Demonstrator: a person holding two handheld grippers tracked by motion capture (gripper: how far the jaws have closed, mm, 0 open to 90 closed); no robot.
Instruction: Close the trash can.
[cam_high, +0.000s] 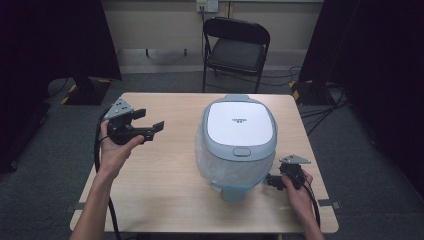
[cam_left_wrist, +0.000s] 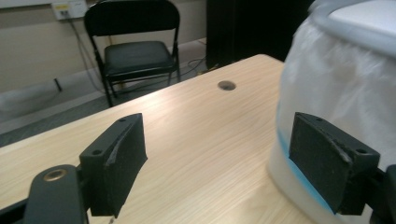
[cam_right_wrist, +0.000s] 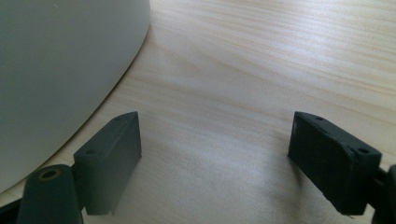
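My right gripper (cam_high: 274, 181) sits low on the table (cam_high: 165, 175), jaws spread and empty, just beside the near right foot of the lidded bin (cam_high: 239, 140). My left gripper (cam_high: 150, 125), also open and empty, is held up farther off to the bin's left. I judge the right nearer.

In the left gripper view, the white, grey-lidded plastic bin (cam_left_wrist: 341, 88) runs off the edge at 3 o'clock. In the right gripper view, its pale curved wall (cam_right_wrist: 60, 70), cut off at 9 o'clock, is blurred and featureless. The black folding chair (cam_left_wrist: 135, 51) loses its legs behind the light wooden table (cam_left_wrist: 196, 140).
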